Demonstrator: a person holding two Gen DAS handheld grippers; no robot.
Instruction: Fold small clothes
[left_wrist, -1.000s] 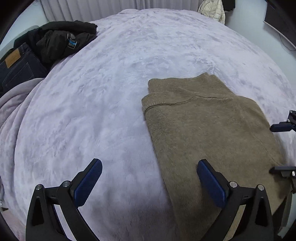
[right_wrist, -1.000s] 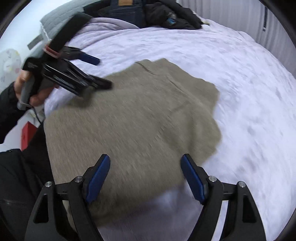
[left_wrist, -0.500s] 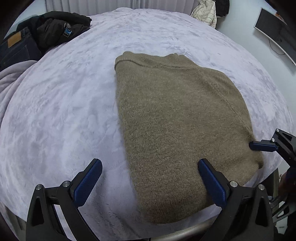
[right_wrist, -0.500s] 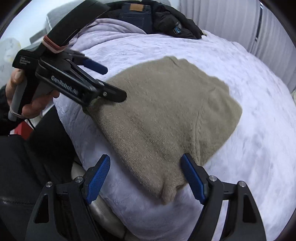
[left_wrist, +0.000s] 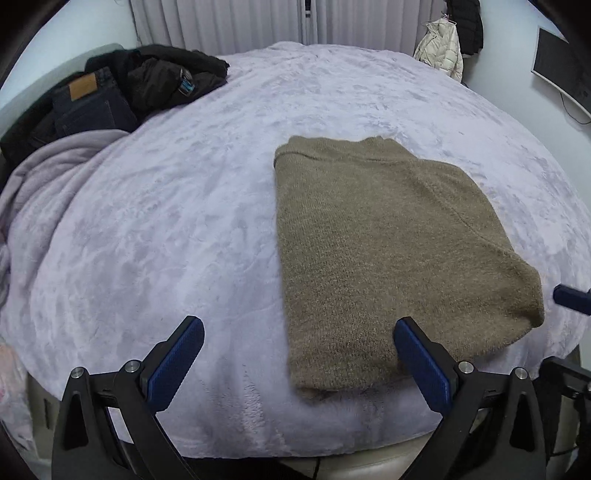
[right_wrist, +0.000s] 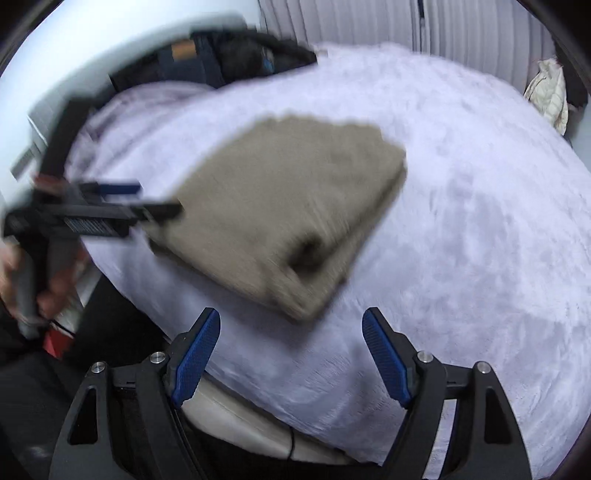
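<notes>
While the sweater (left_wrist: 388, 251) is lying folded near the bed's (left_wrist: 184, 206) front edge, we are holding both grippers wide open and gripping nothing. Our left gripper (left_wrist: 295, 365) is hovering over the sweater's near left corner, its right finger above the knit. Our right gripper (right_wrist: 291, 354) is sitting just off the folded corner, apart from it. Dark clothes (left_wrist: 122, 88) are lying piled at the bed's far left.
</notes>
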